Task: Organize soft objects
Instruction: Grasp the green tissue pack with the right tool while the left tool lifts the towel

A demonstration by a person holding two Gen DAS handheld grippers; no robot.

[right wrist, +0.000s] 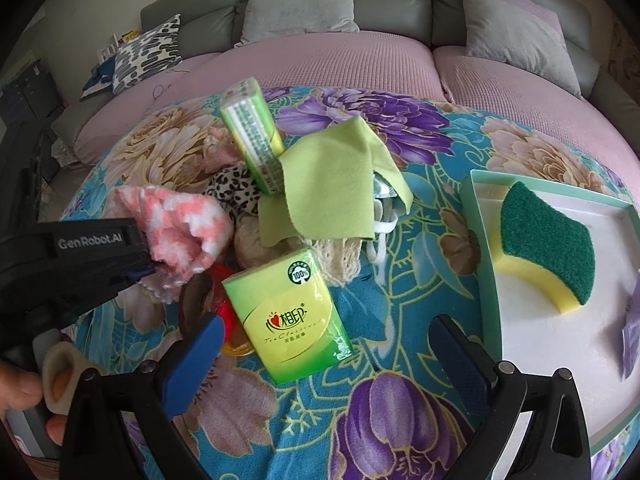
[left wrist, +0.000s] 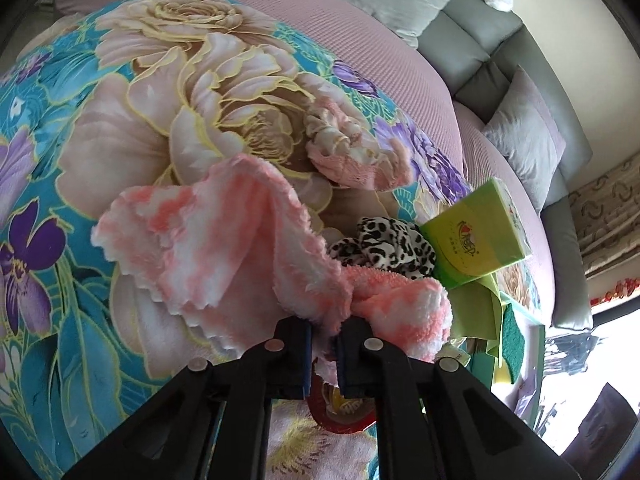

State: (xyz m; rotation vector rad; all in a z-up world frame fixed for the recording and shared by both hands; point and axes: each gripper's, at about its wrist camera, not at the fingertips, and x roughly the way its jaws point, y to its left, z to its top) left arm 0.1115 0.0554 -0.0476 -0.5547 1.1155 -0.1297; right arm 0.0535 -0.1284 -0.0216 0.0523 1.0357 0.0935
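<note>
A fluffy pink-and-white cloth [left wrist: 224, 248] lies bunched on the floral blanket [left wrist: 100, 152]. My left gripper [left wrist: 323, 332] is shut on a fold of it. The right wrist view shows the same cloth [right wrist: 180, 228] pinched in the left gripper [right wrist: 150, 268], which a hand [right wrist: 24, 384] holds. My right gripper [right wrist: 332, 340] stands open just above a green tissue pack [right wrist: 288, 320], with nothing held. A leopard-print cloth [right wrist: 232, 192], a lime-green cloth [right wrist: 332, 192], a cream lace piece [right wrist: 340, 256] and a pink sock [left wrist: 352, 156] lie in the pile.
A second tissue pack [right wrist: 252, 136] leans upright in the pile. A red tape roll [right wrist: 224, 308] lies beside the near pack. At the right, a teal-rimmed tray [right wrist: 480, 216] holds a green-and-yellow sponge [right wrist: 548, 244]. Grey pillows [right wrist: 300, 0] rest against the sofa back.
</note>
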